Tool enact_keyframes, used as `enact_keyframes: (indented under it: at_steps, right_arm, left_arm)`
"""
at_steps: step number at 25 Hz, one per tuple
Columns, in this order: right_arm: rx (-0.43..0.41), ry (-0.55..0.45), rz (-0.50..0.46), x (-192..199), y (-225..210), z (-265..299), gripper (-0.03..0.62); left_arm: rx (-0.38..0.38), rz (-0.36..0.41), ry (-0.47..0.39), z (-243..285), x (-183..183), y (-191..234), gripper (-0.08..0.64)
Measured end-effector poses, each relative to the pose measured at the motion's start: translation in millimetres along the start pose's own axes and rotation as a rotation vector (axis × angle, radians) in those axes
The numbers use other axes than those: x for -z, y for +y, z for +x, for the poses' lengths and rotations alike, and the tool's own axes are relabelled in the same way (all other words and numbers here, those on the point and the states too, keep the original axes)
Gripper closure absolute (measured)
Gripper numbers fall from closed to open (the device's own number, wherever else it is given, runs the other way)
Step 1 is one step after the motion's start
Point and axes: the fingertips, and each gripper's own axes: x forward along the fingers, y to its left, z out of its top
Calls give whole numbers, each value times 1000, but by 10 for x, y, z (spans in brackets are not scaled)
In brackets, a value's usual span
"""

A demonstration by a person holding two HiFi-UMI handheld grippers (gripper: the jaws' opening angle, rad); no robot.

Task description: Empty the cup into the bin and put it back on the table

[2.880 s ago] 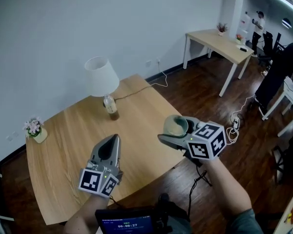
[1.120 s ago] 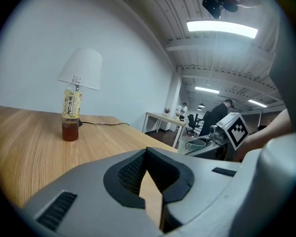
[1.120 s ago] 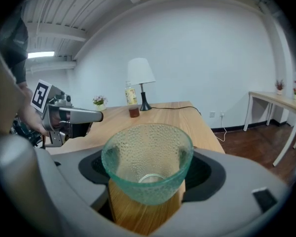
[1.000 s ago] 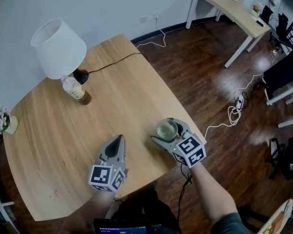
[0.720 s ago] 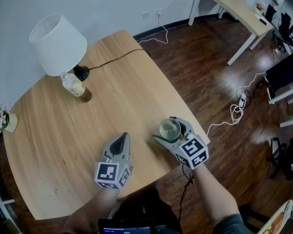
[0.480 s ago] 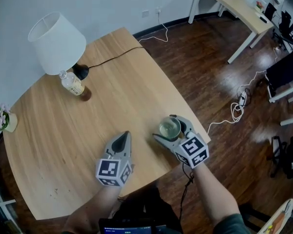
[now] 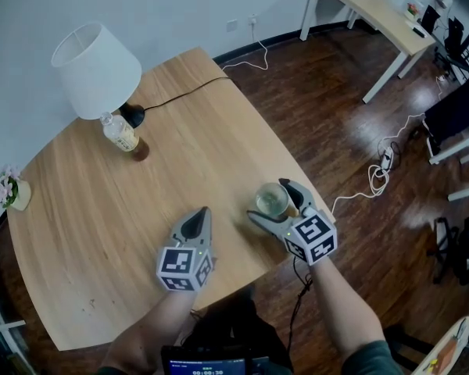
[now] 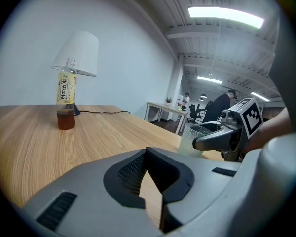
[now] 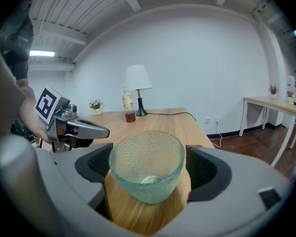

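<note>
A clear dimpled glass cup [image 7: 271,199] stands upright and empty on the wooden table [image 7: 180,155], near its right edge. My right gripper [image 7: 270,201] reaches around it, its jaws opening, one on each side of the cup [image 9: 146,164] with small gaps showing at the pads. My left gripper [image 7: 201,213] rests low over the table to the cup's left, its jaws shut with nothing in them. In the left gripper view the cup [image 8: 193,138] shows at the right beside the right gripper [image 8: 222,135]. No bin is in sight.
A white-shaded lamp [image 7: 96,61] and a bottle of brown drink [image 7: 123,137] stand at the table's far side, a small flower pot [image 7: 12,190] at its left edge. A second table [image 7: 367,10] and floor cables [image 7: 379,174] lie to the right.
The cup came from above the table's edge down onto the table. Over the last half second the right jaws widened off the cup. The left gripper hardly moved.
</note>
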Motion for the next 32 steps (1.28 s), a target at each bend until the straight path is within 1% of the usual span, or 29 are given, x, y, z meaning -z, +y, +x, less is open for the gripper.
enact_keyframes:
  at_steps: [4, 9, 10, 11, 15, 17, 18, 21, 22, 23, 24, 25, 28, 32]
  right_arm:
    - [3, -40, 11, -252, 31, -157, 121]
    - [22, -95, -27, -694, 113, -461, 123]
    - [22, -107, -37, -792, 139, -521, 131]
    - [22, -117, -49, -879, 173, -582, 152]
    - [0, -157, -65, -1166, 382, -834, 154]
    - [-26, -201, -61, -1333, 508, -967, 234]
    - [-38, -219, -65, -1413, 566, -1023, 249]
    - [-67, -241, -96, -1589, 738, -1160, 250]
    - [-69, -252, -109, -1640, 798, -1221, 265]
    - [-64, -268, -123, -1700, 854, -1296, 321]
    - [-58, -287, -137, -1769, 909, -1378, 363]
    - [-58, -302, -149, -1842, 967, -1456, 374]
    - [-70, -315, -184, -2026, 1144, -1649, 373]
    - [-80, -305, -170, -2193, 1338, -1862, 374]
  left_arm:
    - [14, 26, -64, -107, -295, -51, 570]
    - [39, 43, -178, -339, -728, -168, 571]
    - [43, 46, -203, -384, -824, -189, 571]
    - [44, 49, -224, -437, -912, -210, 569]
    - [44, 59, -287, -726, -1224, -282, 571]
    - [46, 72, -328, -892, -1417, -312, 571]
    - [49, 79, -353, -976, -1524, -331, 571]
    - [58, 89, -430, -1247, -1819, -393, 571]
    - [60, 95, -450, -1344, -1896, -414, 571]
    - [61, 103, -468, -1445, -1970, -434, 570]
    - [61, 114, -486, -1547, -2042, -451, 571]
    - [59, 127, -504, -1646, -2110, -461, 571]
    - [49, 154, -535, -1891, -2247, -459, 570]
    - [48, 162, -574, -2242, -2401, -454, 571]
